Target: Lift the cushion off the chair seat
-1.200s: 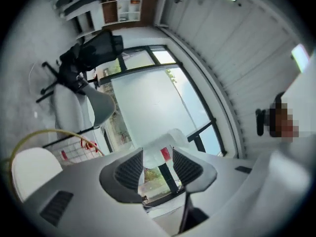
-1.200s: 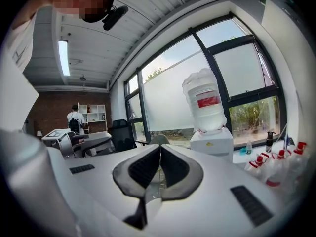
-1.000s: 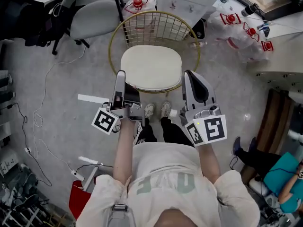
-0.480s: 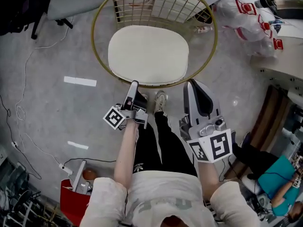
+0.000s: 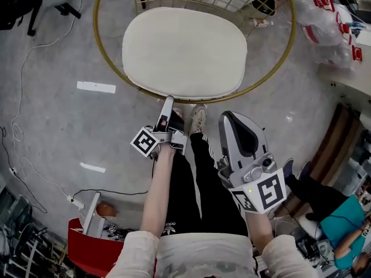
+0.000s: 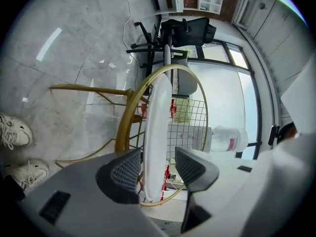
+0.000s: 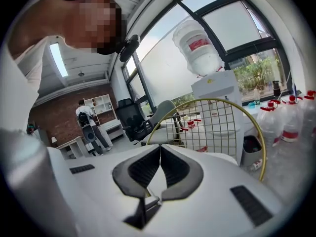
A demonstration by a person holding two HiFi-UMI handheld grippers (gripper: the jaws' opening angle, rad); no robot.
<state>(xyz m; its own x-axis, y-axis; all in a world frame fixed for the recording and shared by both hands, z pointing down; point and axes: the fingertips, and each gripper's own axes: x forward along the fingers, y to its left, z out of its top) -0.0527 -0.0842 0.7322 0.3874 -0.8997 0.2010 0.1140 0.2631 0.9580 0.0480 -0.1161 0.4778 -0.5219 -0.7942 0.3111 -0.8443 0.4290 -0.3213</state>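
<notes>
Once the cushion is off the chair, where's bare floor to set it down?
Left of the chair, the grey floor between its gold rim and the white cable is bare apart from two tape strips. The right side is crowded with water bottles; the near-left corner holds a red box.

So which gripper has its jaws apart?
The left gripper: jaws opening, the cushion edge-on between them, ungripped; on the right gripper they meet.
</notes>
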